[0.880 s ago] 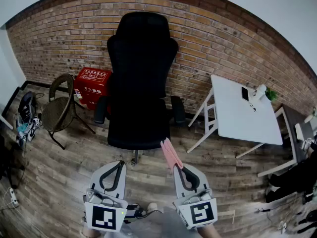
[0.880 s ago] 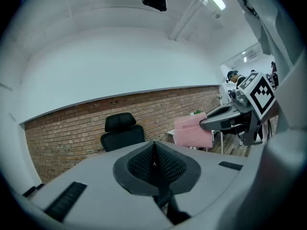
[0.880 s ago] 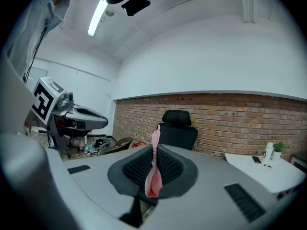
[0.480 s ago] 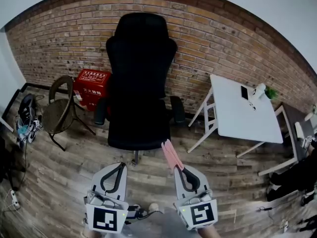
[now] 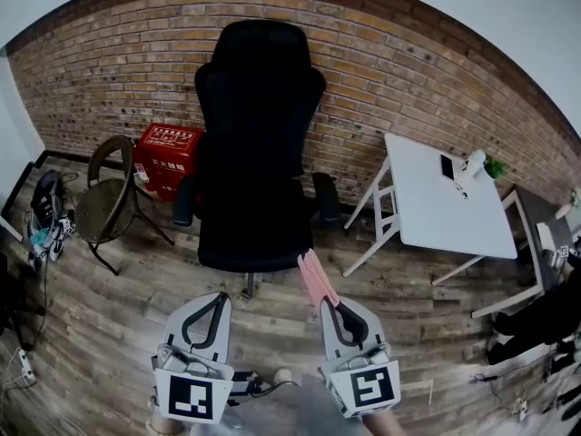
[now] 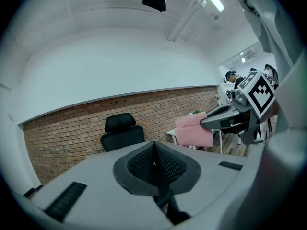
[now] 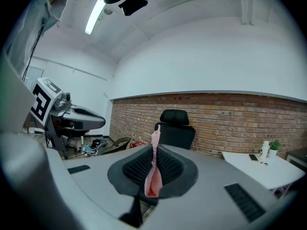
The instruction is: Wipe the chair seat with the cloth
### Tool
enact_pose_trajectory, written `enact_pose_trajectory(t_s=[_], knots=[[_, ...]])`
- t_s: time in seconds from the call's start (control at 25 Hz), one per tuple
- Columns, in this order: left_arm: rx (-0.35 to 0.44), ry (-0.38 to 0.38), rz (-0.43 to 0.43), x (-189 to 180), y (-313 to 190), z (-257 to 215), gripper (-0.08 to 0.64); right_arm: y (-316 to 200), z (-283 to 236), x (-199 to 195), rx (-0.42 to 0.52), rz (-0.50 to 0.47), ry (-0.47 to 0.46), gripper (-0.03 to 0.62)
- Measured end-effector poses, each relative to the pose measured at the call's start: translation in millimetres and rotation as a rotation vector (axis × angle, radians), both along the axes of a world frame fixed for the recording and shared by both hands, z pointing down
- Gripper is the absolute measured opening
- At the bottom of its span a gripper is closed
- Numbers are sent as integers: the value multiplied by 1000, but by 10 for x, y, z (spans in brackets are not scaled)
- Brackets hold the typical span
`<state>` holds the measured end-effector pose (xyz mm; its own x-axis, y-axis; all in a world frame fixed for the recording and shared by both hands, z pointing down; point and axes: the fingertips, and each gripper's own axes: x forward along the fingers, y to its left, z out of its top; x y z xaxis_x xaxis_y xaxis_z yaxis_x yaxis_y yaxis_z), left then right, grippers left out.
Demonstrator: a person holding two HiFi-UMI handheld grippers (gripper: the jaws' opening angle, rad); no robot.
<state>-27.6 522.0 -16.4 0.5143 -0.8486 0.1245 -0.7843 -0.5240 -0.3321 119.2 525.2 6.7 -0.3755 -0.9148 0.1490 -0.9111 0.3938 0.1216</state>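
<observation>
Lower centre, the right gripper (image 5: pixel 329 305) pinches the soft, light cloth (image 5: pixel 314 281) by one end; the left gripper (image 5: pixel 221 300) is closed, empty.

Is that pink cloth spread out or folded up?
Folded. The pink cloth juts from the shut right gripper as a narrow flat pad; the left gripper view shows its stacked layers.

- Red brick wall (image 5: pixel 408 71) behind; white wall (image 5: pixel 508 7) above.
- Wood-plank floor (image 5: pixel 109 334), grey-brown.
- White table (image 5: pixel 436 207) right; wicker chair (image 5: pixel 107 203) and red box (image 5: pixel 168 157) left.
- Ceiling strip light (image 7: pixel 94 16) on.
</observation>
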Motion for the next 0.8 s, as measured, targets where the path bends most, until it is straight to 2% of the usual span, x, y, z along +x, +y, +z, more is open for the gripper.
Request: enact_pose_trajectory(t_s=[0.24, 0.52, 0.8], knots=[[22, 27, 8, -139, 21, -20, 18, 43, 14, -105, -4, 27, 15, 49], [36, 17, 16, -296, 79, 16, 18, 165, 110, -242, 4, 49, 20, 49], [43, 15, 4, -326, -61, 4, 18, 32, 154, -187, 3, 57, 26, 49]])
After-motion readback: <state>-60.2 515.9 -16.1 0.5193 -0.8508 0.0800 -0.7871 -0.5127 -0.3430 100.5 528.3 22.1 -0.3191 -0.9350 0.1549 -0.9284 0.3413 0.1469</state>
